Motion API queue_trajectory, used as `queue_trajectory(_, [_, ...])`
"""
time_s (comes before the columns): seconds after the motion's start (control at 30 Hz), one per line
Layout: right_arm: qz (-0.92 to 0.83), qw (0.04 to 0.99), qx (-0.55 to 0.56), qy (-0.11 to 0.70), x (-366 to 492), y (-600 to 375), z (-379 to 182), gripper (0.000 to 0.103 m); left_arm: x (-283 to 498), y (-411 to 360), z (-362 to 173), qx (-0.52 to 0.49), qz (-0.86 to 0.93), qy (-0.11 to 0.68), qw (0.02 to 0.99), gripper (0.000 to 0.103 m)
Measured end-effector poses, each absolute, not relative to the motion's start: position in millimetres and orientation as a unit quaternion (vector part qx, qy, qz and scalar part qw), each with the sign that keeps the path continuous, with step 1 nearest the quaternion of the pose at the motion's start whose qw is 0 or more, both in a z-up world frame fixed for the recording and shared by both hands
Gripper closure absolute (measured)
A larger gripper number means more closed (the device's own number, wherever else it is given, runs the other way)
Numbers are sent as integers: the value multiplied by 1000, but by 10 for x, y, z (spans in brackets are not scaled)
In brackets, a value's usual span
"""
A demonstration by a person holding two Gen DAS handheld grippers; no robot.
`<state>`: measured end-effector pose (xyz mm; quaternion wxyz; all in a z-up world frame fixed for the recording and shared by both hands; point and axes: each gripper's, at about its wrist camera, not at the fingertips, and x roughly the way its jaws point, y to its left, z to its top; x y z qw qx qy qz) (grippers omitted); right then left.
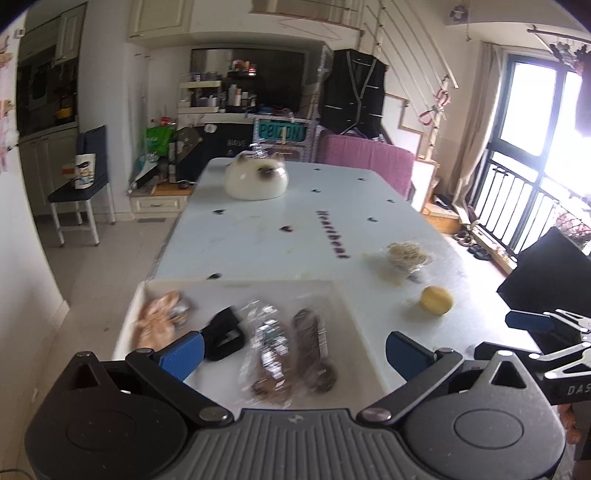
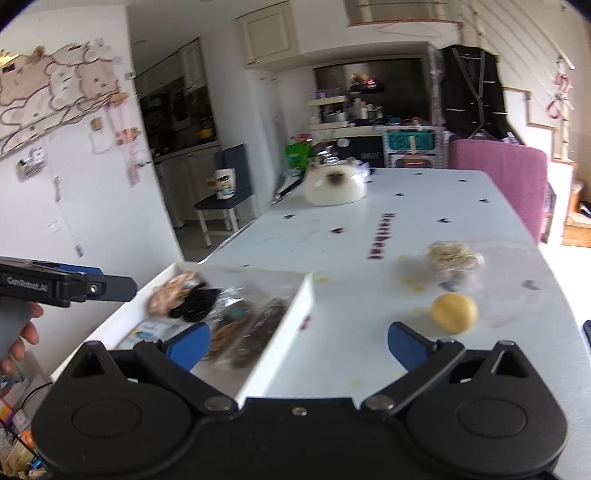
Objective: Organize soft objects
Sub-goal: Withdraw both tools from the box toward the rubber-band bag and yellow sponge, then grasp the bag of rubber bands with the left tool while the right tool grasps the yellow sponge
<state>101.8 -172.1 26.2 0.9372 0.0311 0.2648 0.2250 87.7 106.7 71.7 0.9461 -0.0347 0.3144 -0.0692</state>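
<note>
White tray (image 1: 142, 295) holding wrapped packets (image 1: 271, 350); yellow ball (image 1: 437, 300) right of tray; left gripper (image 1: 293, 350) gaping, empty.

Cluttered kitchen-dining room in daylight

Bright light is pouring through the railed window (image 1: 532, 147); a dark vest (image 1: 352, 96) is hanging beside cream cabinets (image 2: 273, 33), a navy chair (image 1: 86, 177) standing on pale floor tiles (image 1: 107, 266).

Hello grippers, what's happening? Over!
Left gripper and right gripper open, empty. Yellow ball and beige bundle outside white tray. Nothing blocking.
</note>
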Motion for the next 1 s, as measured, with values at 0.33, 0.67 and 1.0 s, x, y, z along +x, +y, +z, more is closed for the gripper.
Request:
queue_trajectory(0.33, [151,952,51,260,1224,-2412,263,0,1292,306,799,-33,-130,303,944,0])
queue_trajectory(0.67, [98,957,57,267,1608,-2882,84,0,1911,-430,652,-57,-162,320,932,0])
queue_trajectory(1.0, [99,952,41,287,2129,-3008,-248,0,2631,-922,291,-23,-134,343,929,0])
